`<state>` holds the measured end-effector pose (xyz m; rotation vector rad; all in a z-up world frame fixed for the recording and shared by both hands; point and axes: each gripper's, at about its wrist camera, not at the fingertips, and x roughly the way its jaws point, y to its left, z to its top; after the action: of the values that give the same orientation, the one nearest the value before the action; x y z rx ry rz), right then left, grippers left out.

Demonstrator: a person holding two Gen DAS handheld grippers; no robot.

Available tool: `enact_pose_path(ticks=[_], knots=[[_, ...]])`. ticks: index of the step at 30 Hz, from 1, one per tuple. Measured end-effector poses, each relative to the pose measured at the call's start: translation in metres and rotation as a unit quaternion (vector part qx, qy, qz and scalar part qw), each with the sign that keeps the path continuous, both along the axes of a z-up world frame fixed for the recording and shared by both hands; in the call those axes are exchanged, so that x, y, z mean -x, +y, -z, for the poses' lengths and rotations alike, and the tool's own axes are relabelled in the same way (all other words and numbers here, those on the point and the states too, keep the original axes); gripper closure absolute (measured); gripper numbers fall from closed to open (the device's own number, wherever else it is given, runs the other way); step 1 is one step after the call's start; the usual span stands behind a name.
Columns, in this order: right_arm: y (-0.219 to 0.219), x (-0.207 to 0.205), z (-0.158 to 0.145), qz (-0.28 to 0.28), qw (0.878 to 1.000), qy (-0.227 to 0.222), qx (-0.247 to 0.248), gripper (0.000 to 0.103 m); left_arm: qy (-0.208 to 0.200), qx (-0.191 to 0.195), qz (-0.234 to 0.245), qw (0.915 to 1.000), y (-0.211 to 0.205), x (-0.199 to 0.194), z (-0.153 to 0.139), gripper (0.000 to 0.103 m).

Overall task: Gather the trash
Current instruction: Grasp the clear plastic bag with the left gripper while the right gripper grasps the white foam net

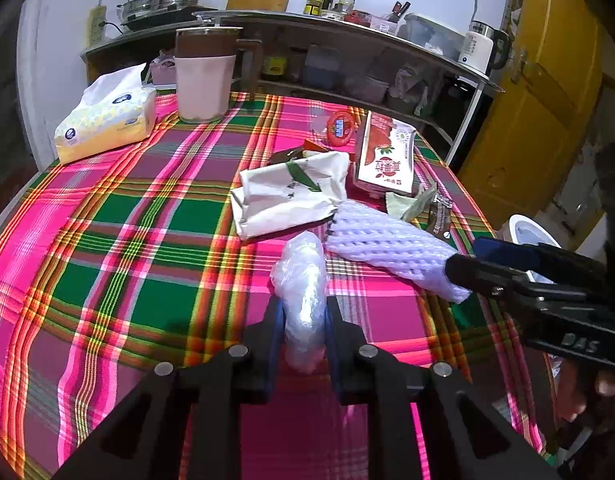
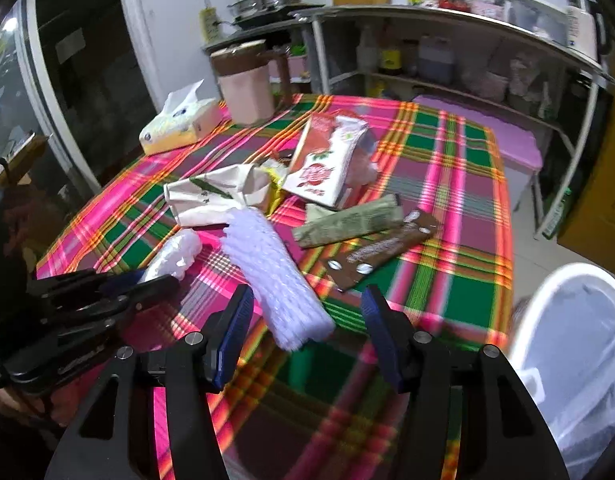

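The left gripper (image 1: pixel 305 320) is pinching a crumpled plastic bag (image 1: pixel 303 280) beside the foam sleeve (image 2: pixel 275 276), which the wide-open, empty right gripper (image 2: pixel 307 312) is straddling on the counter (image 2: pixel 447 184), though the springy sleeve could be slipping free.

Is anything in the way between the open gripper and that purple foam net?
Nothing visible is. The open right gripper has the purple foam fruit net lying directly between its fingers on the plaid tablecloth, with no object in between.
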<state>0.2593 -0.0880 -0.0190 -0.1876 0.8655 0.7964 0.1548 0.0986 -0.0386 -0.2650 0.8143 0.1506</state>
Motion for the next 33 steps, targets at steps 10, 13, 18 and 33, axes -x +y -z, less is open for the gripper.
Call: enact_pose_path(ticks=[10, 13, 18, 33], knots=[[0.018, 0.005, 0.013, -0.017, 1.000, 0.006, 0.024, 0.078, 0.001, 0.007, 0.004, 1.0000, 0.004, 0.003, 0.003, 0.083], [0.016, 0.014, 0.008, -0.015, 1.000, -0.009, 0.022, 0.080, 0.000, 0.006, 0.006, 1.0000, 0.002, 0.005, 0.002, 0.083], [0.003, 0.029, -0.003, -0.001, 1.000, -0.016, 0.006, 0.081, -0.005, 0.005, 0.011, 0.9999, -0.004, 0.016, -0.003, 0.083], [-0.055, 0.080, -0.034, 0.060, 0.996, -0.027, -0.052, 0.081, -0.045, 0.007, 0.059, 0.9972, -0.043, 0.050, -0.037, 0.083]])
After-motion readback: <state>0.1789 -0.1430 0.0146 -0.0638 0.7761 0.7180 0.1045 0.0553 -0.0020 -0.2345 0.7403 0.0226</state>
